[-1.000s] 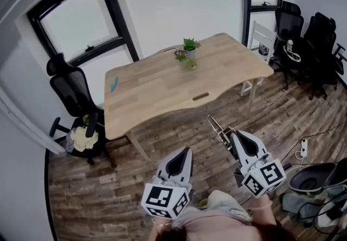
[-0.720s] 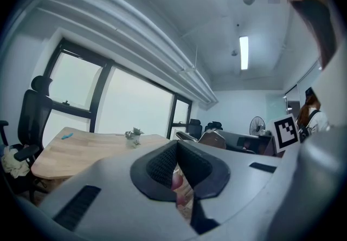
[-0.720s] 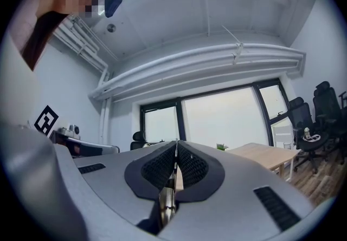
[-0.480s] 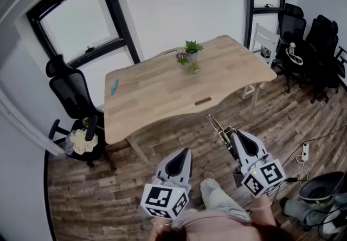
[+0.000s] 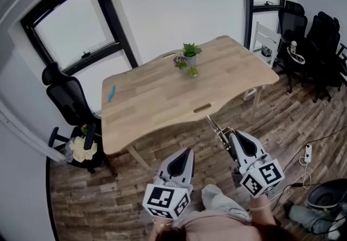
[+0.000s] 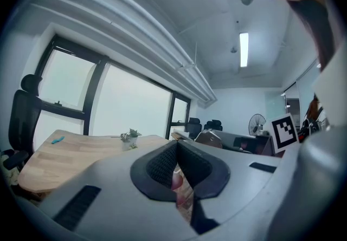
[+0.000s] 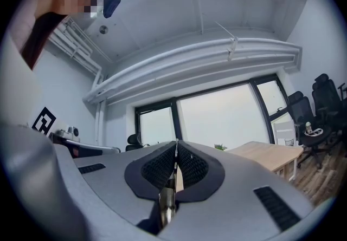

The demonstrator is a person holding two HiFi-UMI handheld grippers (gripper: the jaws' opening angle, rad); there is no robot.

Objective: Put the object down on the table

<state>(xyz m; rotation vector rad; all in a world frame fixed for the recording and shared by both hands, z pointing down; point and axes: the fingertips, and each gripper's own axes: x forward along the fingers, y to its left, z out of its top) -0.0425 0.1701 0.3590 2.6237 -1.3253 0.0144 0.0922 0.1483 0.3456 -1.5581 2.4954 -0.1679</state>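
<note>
Right gripper (image 5: 232, 138) jaws pinch a slim metal tool (image 5: 215, 128), probably rigid, light and slick, best held mid-shaft; left gripper (image 5: 186, 153) jaws closed, empty.

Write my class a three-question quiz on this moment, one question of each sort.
1. True or false: the metal tool lies on the table.
2. Which tongs hold the tool? A. left tongs B. right tongs C. both
3. Fill in: in the head view, the blue thing lies at the table's ___ end (left or right).

Key
1. False: the tool is held in the air, short of the table.
2. B.
3. left.
</note>
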